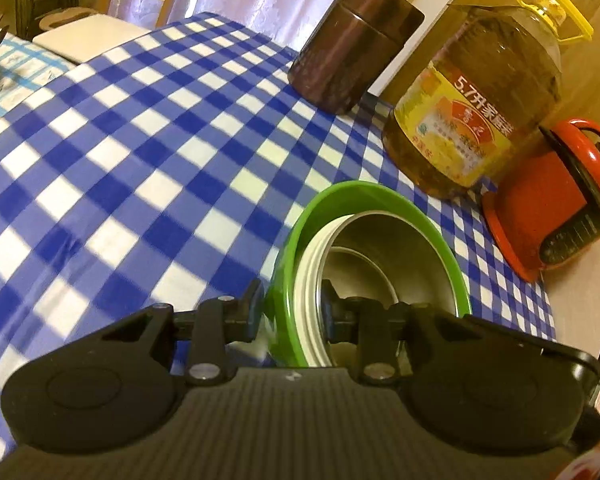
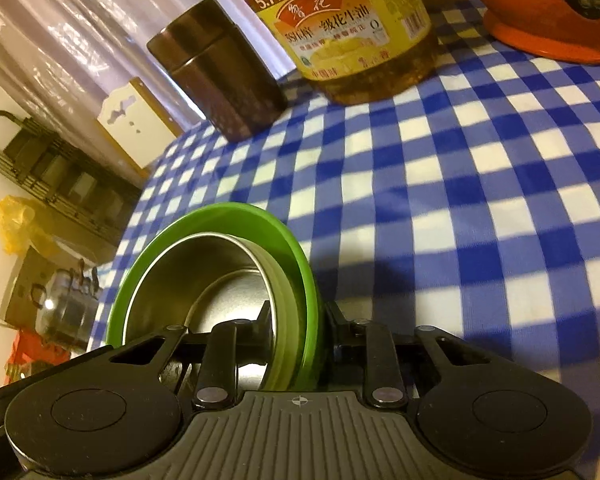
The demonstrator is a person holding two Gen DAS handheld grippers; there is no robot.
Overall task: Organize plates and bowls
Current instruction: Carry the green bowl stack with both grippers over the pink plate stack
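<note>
A stack of nested bowls hangs tilted over the blue-and-white checked table [image 1: 140, 140]. The outer one is a green bowl [image 1: 340, 190], then pale rims, with a steel bowl [image 1: 400, 256] innermost. My left gripper [image 1: 292, 308] is shut on the stack's left rim, one finger outside the green wall and one inside. In the right wrist view the same green bowl [image 2: 268, 220] and steel bowl [image 2: 188, 264] show from the other side. There my right gripper [image 2: 300, 320] is shut on the right rim in the same way.
At the table's far side stand a brown canister [image 1: 356, 44] [image 2: 220, 76], a big bottle of cooking oil [image 1: 480, 108] [image 2: 352, 32] and a red appliance [image 1: 552, 200] [image 2: 548, 12]. Beyond the table's left edge are a dark rack [image 2: 52, 168] and a yellow bag [image 2: 20, 224].
</note>
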